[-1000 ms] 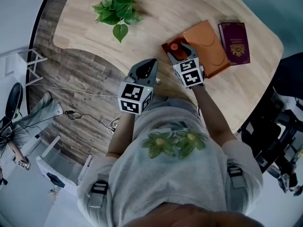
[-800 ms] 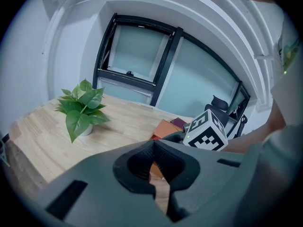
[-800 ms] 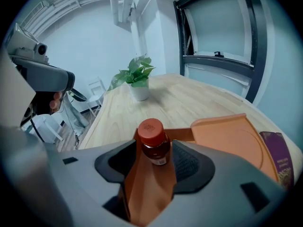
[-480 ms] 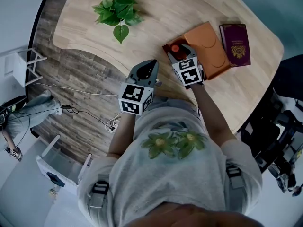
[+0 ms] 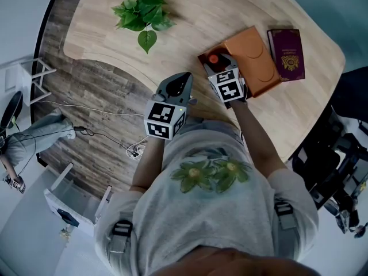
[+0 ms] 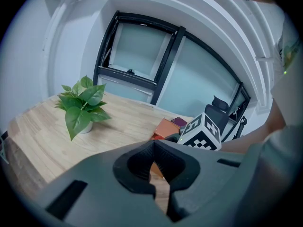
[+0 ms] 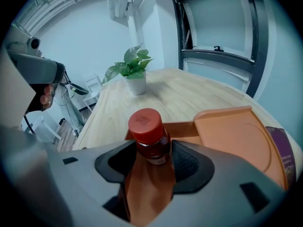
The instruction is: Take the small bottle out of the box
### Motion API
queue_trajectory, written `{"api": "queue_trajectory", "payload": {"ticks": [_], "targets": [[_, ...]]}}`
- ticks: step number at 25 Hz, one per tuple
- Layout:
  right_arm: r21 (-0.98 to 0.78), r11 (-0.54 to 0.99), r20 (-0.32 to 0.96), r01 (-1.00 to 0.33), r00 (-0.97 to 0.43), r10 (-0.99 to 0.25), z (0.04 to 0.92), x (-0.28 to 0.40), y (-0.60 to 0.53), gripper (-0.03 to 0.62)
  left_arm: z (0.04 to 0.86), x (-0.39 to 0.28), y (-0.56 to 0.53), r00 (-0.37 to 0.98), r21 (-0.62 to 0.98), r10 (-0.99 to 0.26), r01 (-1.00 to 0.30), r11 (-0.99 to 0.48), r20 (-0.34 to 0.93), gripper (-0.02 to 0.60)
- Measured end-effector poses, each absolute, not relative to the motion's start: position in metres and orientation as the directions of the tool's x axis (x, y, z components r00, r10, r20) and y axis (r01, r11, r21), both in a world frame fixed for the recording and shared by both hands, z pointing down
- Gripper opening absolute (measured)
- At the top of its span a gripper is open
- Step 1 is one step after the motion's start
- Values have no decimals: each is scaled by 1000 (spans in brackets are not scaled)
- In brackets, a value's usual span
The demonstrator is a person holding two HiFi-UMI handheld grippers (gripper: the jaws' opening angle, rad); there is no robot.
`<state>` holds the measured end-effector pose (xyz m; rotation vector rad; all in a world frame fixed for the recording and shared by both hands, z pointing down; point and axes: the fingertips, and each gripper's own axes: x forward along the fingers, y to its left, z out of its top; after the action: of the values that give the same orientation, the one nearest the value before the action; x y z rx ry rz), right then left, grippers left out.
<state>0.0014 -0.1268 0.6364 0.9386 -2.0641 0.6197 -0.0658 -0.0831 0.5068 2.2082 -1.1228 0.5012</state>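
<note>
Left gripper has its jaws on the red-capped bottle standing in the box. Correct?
Wrong gripper. It is the right gripper that has its jaws on the red-capped bottle standing in the box. The right gripper view shows the bottle between its jaws.

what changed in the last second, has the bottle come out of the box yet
Almost nothing moved. The right gripper stays closed on the small bottle, which still stands in the box, not lifted out. The left gripper stays shut and empty near the table's edge. The plant and the passport lie as before. Only a person in the background shifted a little.
</note>
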Motion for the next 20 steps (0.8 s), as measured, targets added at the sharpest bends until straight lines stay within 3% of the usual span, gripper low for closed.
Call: {"api": "queue_trajectory", "payload": {"ticks": [20], "targets": [[-88, 624, 812, -776, -419, -406, 637, 3, -125, 212, 502, -65, -83, 571, 339, -597, -819, -463, 563, 8]]}}
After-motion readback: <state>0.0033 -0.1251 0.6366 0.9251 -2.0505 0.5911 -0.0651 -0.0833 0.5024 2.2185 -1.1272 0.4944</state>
